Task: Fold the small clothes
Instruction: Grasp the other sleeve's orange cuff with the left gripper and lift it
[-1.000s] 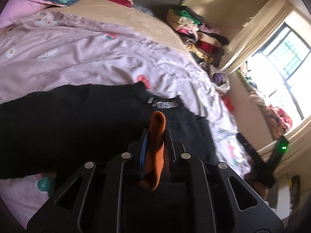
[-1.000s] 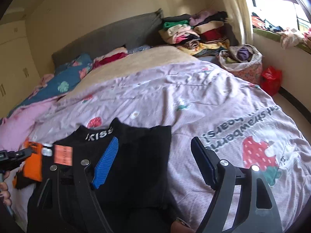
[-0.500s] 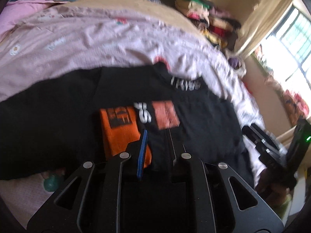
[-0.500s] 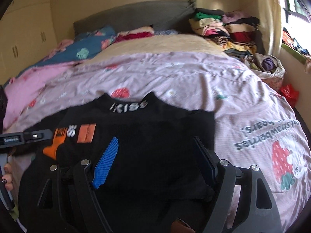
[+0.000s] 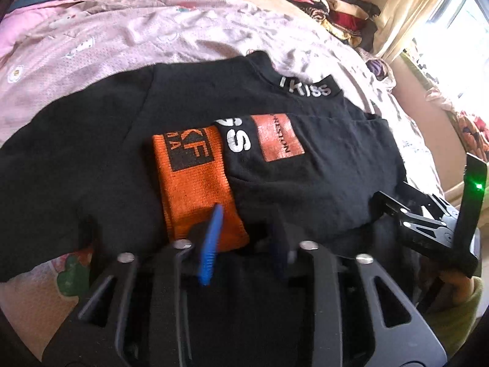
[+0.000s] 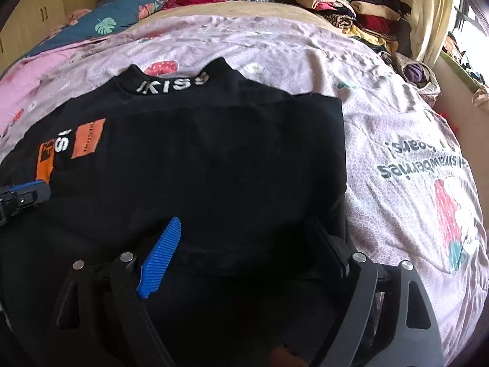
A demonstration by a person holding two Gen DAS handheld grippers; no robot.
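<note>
Top: black matt knit cloth top (image 6: pixel 214 159), white print on the collar
Cuff: orange ribbed knit cuff (image 5: pixel 195 183), coarse weave
Patch: orange printed patch (image 5: pixel 279 137), cracked, flat finish
Cover: pale pink crinkled cotton bed cover (image 6: pixel 397 153), matt
Fingers: blue ridged plastic fingers (image 6: pixel 160 258) on matt black plastic frames with shiny metal pins

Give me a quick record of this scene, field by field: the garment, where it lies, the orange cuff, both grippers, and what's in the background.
garment: black top, "KISS" on the collar
surface: pink strawberry-print bedspread
orange cuff: laid flat on the top, sleeve folded inward
left gripper: jaws just opened, cuff's near end between them, pads not pressing
right gripper: jaws just opened wider, over the top's lower part, holding nothing
background: pile of folded clothes at the bed's far corner, teal leaf-print pillow
</note>
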